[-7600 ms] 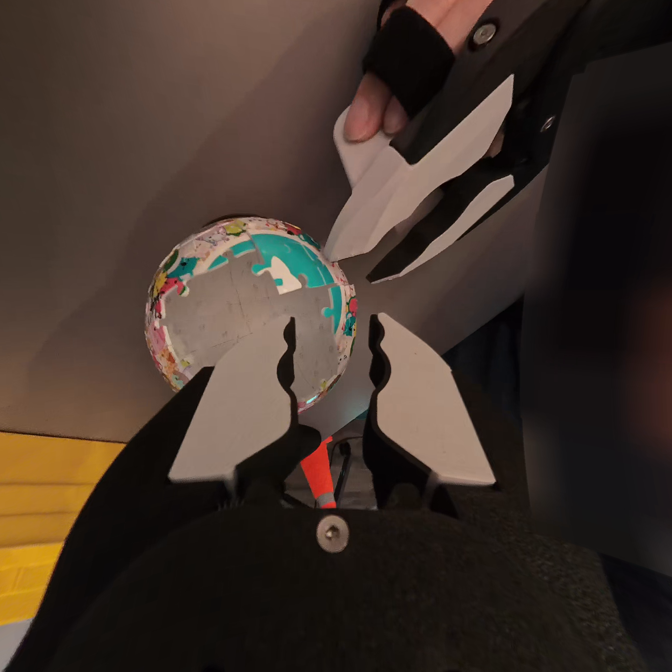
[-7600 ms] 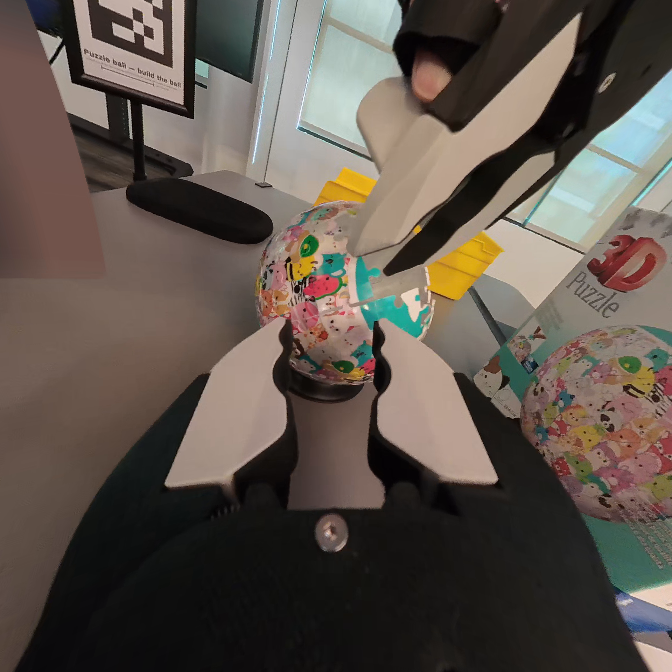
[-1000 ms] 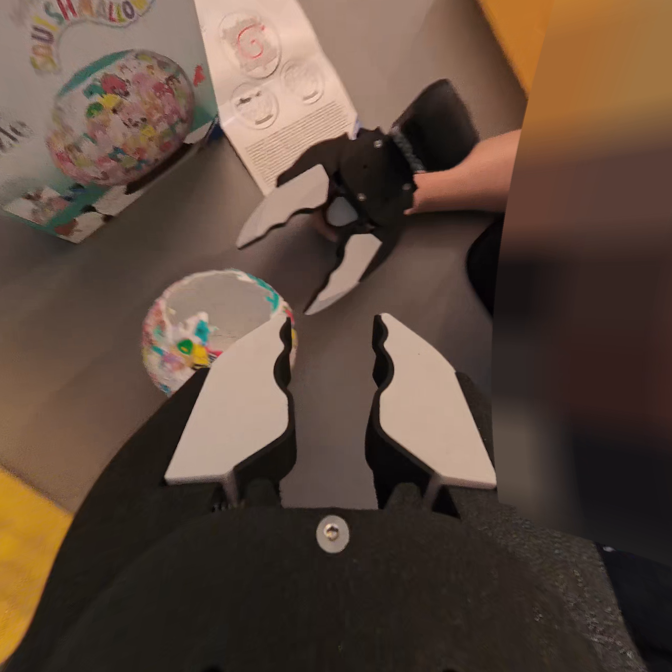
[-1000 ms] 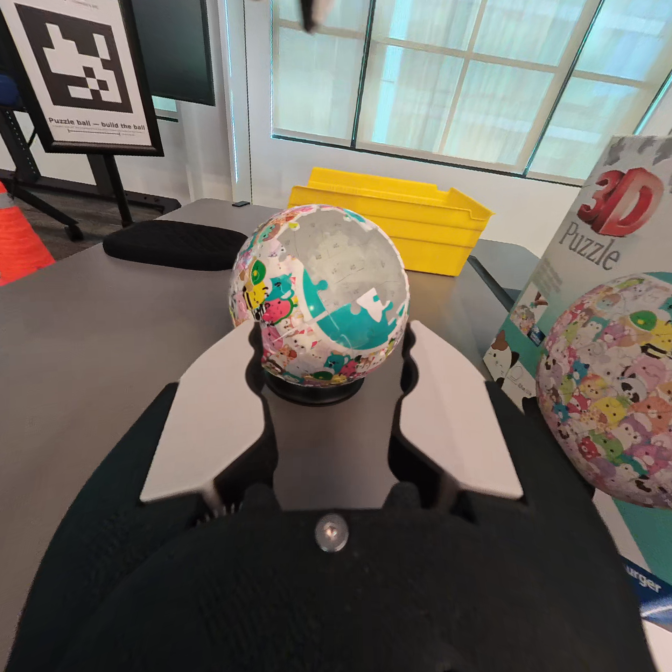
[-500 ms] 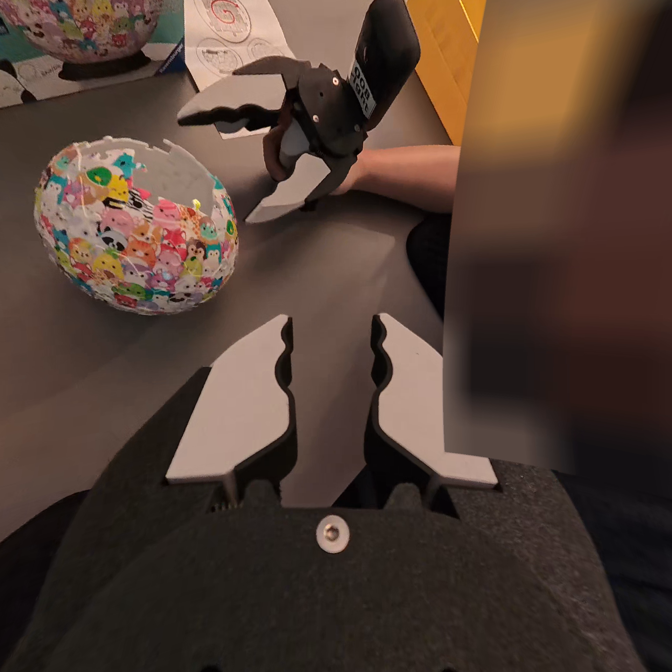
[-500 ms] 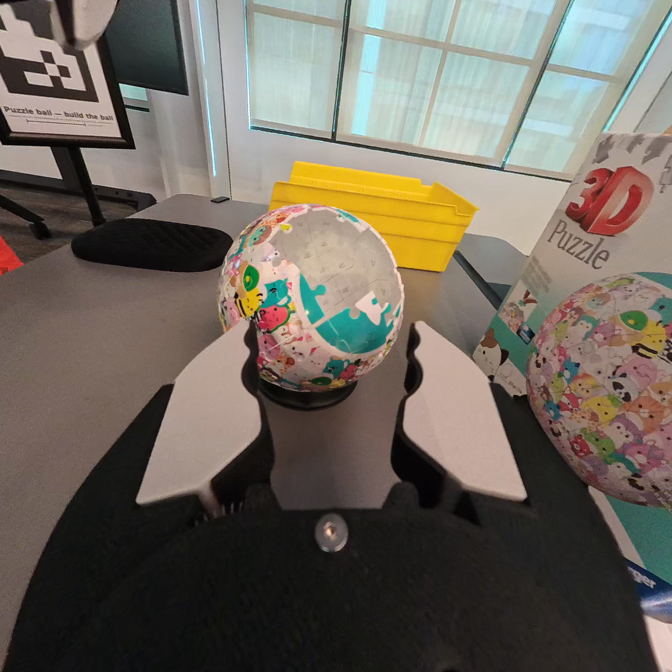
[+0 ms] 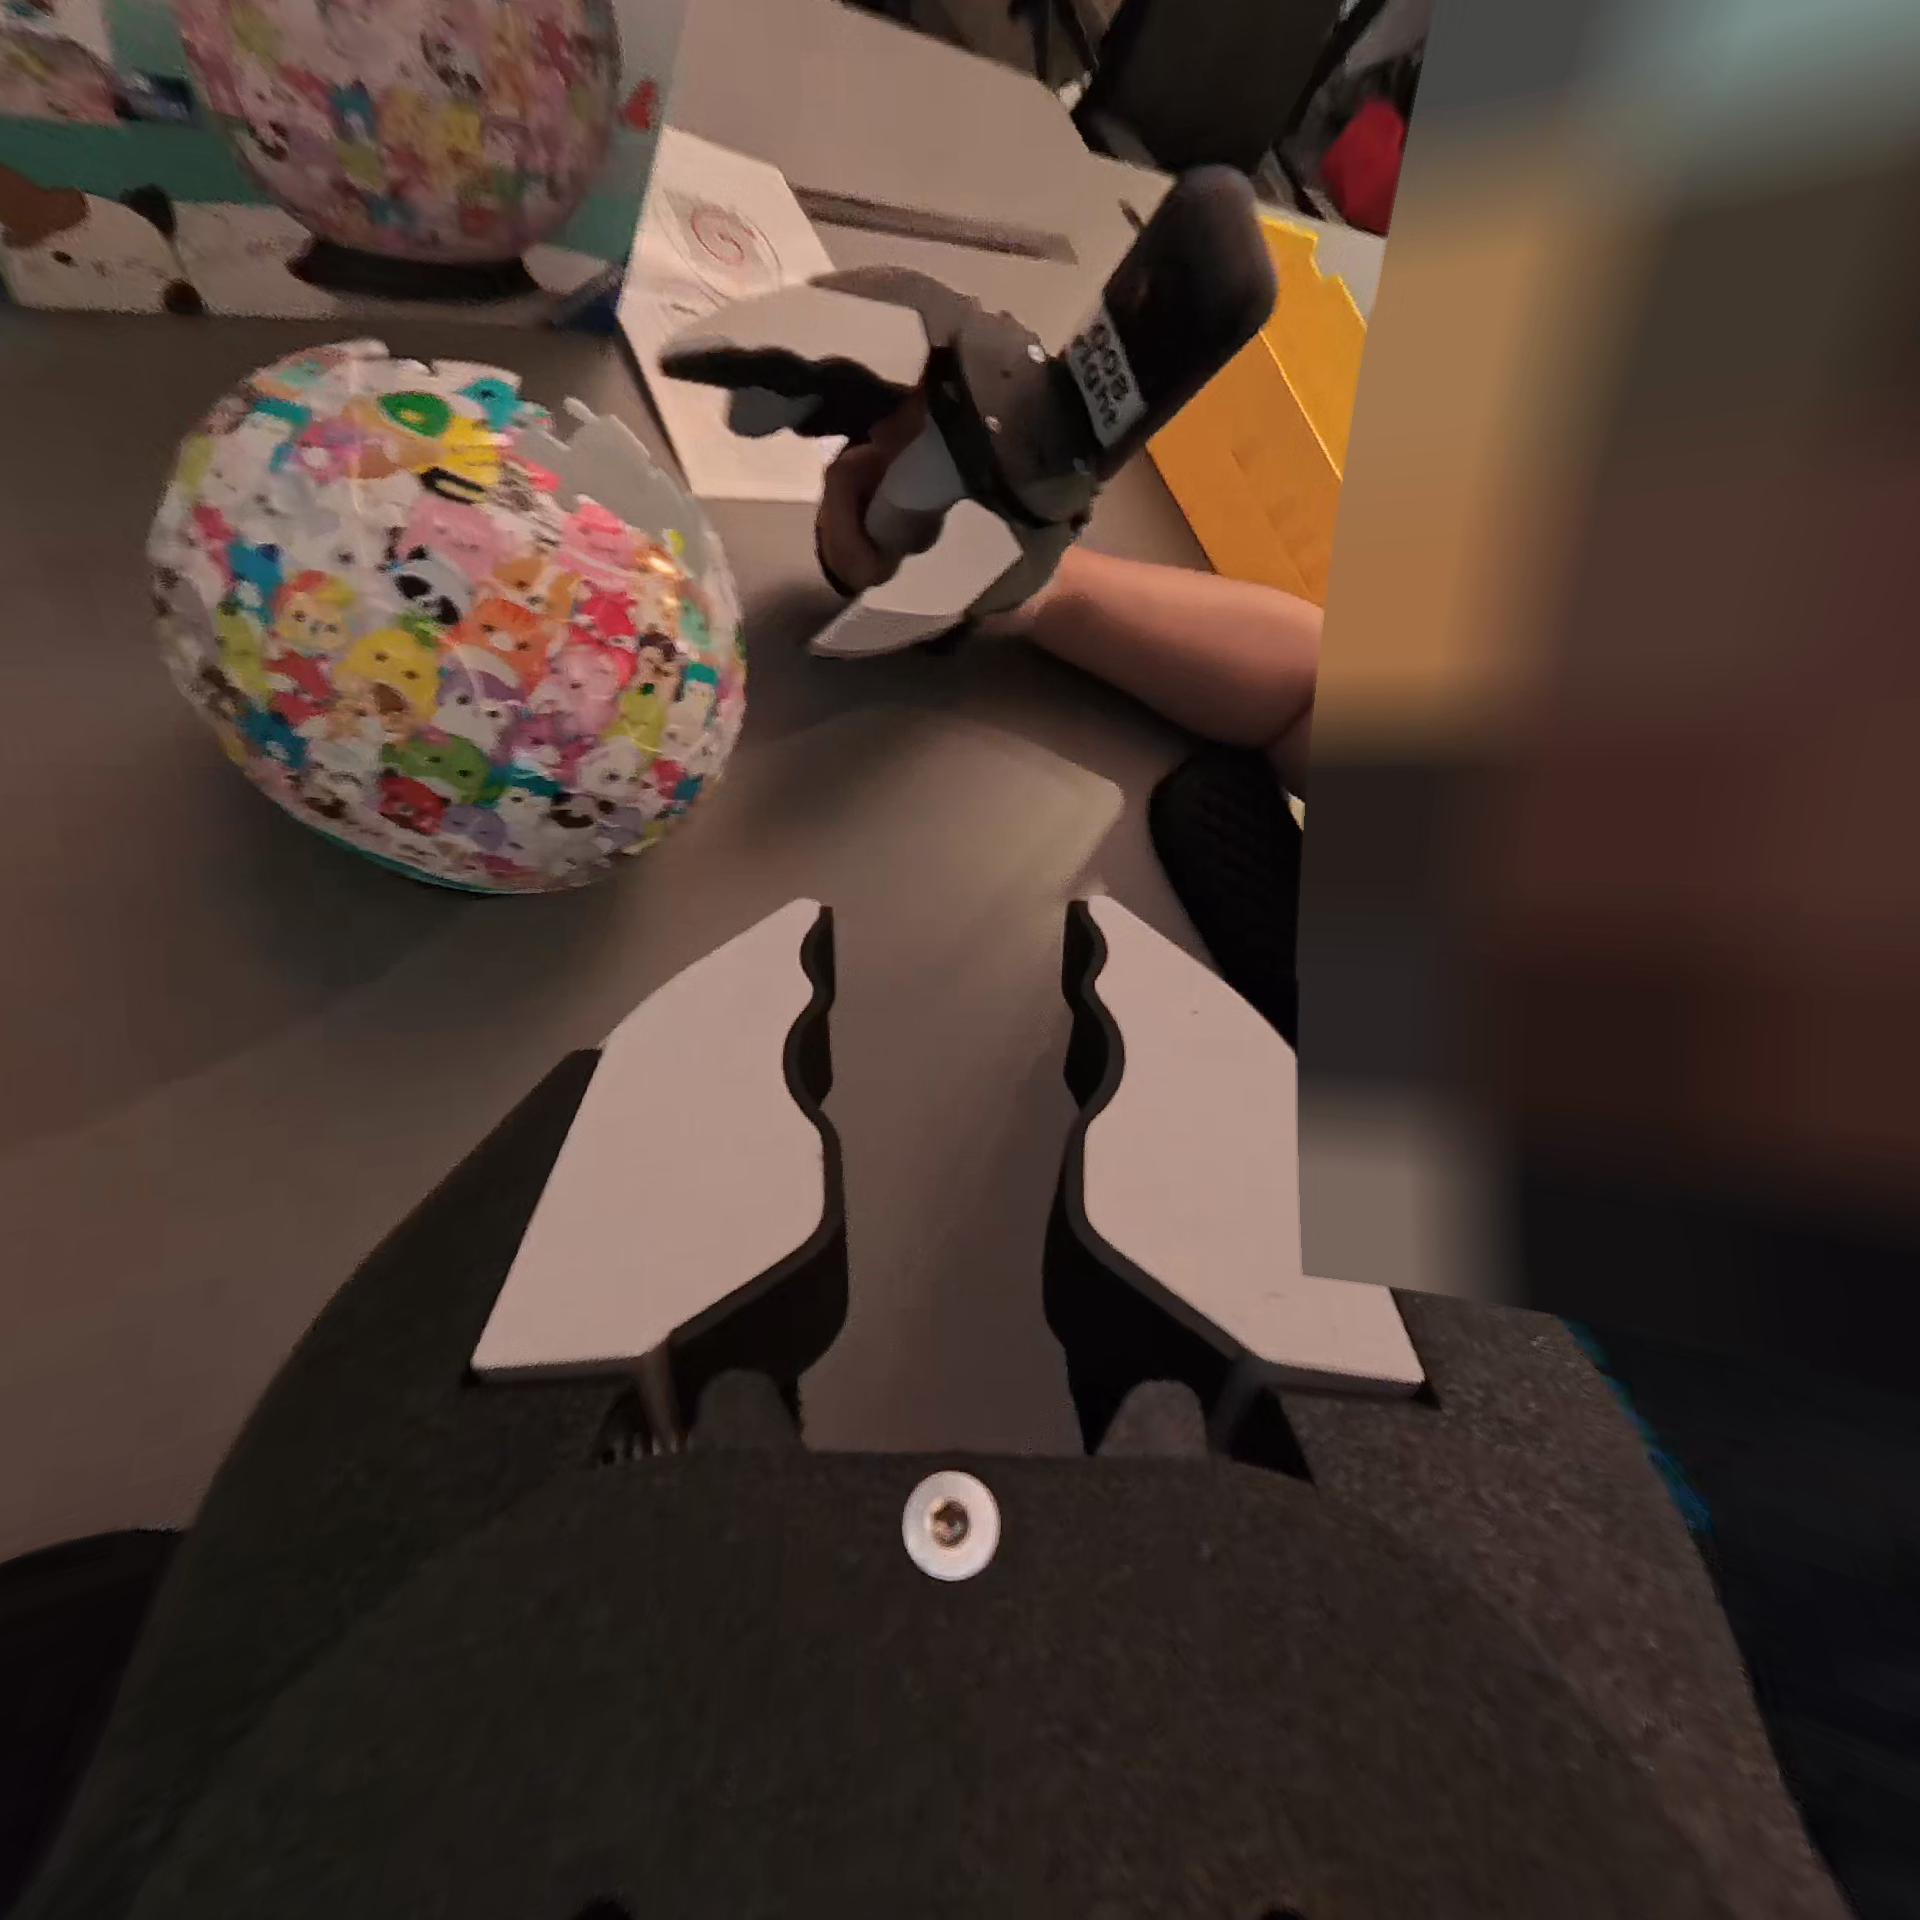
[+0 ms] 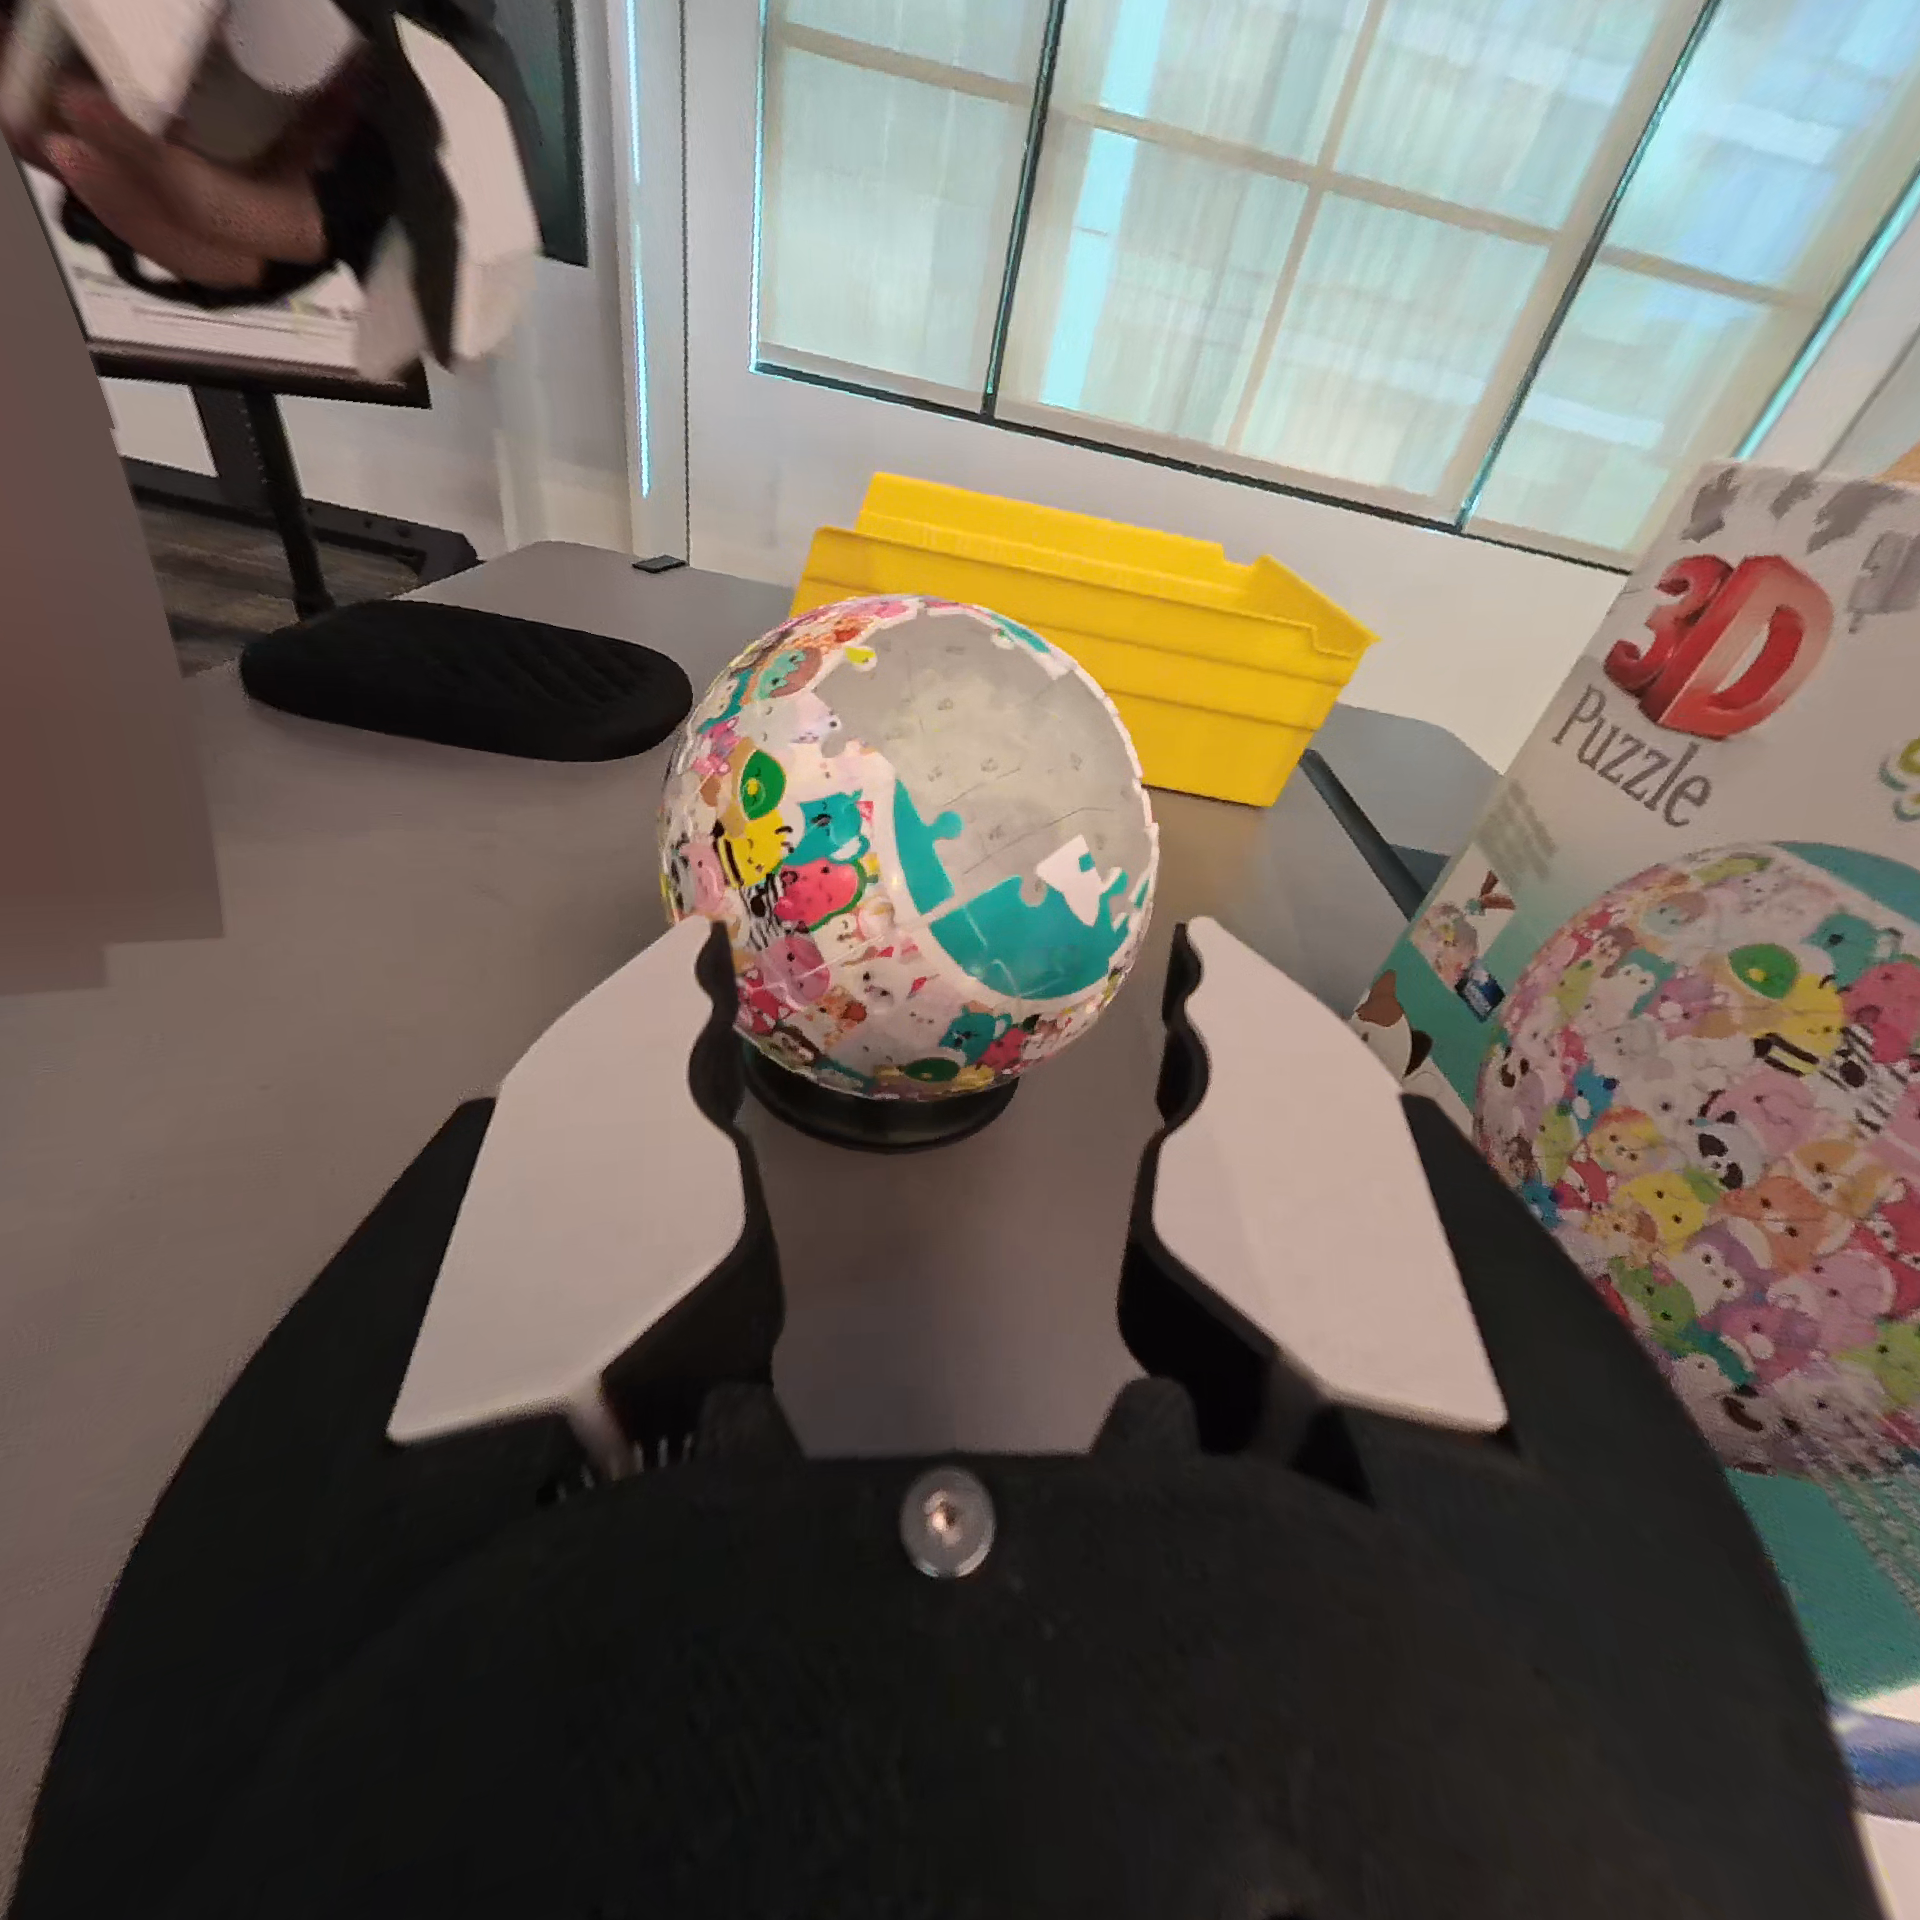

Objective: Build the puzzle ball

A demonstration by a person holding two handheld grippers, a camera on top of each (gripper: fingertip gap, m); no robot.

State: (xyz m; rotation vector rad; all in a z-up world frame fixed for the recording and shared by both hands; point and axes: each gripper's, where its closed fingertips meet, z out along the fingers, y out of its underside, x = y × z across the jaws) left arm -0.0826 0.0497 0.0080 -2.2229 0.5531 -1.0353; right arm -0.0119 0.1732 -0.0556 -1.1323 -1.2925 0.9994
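The puzzle ball (image 8: 904,862) is a colourful sphere on a black ring stand (image 8: 883,1112) on the grey table. A gap in its shell shows the grey inside, facing the right gripper. My right gripper (image 8: 945,935) is open and empty, its fingertips level with the ball's near lower side, not touching it. In the left wrist view the ball (image 7: 447,623) sits left of and beyond my left gripper (image 7: 945,914), which is open, empty and held above the table. The right gripper (image 7: 748,504) shows there to the ball's right.
The puzzle box (image 8: 1714,1039) stands right of the ball; it also shows in the left wrist view (image 7: 312,135). A yellow bin (image 8: 1091,644) and a black pad (image 8: 468,675) lie behind the ball. A paper sheet (image 7: 717,312) lies beside the box. The left gripper (image 8: 260,156) hangs blurred at top left.
My left gripper has swung and tilted, so the ball now shows larger from the side, and it has entered the right wrist view's top left. The right gripper has barely moved. Both stay open.
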